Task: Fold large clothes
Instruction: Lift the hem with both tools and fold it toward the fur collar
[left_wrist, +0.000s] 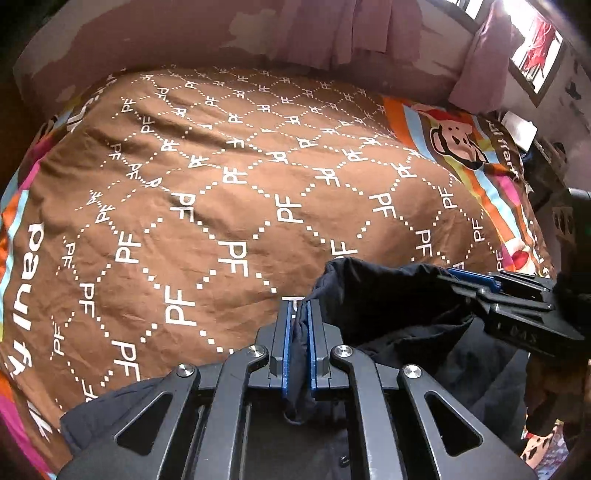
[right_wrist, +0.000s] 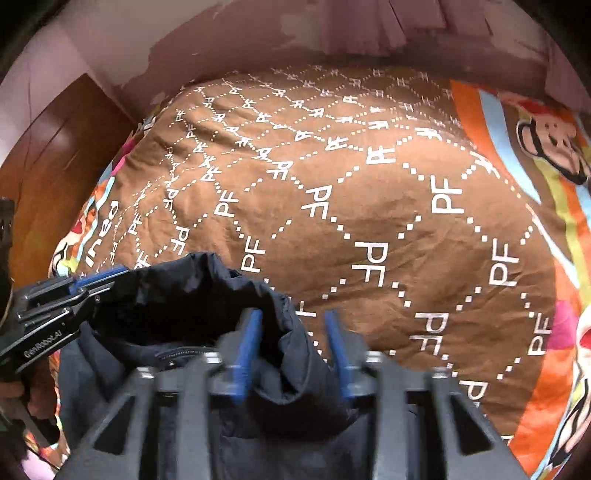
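The dark garment (left_wrist: 388, 306) runs out past the bottom edge in both wrist views, its full shape hidden. In the right wrist view the right claw (right_wrist: 291, 347) is motion-blurred, so whether its pads (right_wrist: 245, 347) press the fabric is unclear.

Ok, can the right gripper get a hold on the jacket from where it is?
Likely yes: the right gripper has a fold of the dark jacket between its pads; nothing blocks it.
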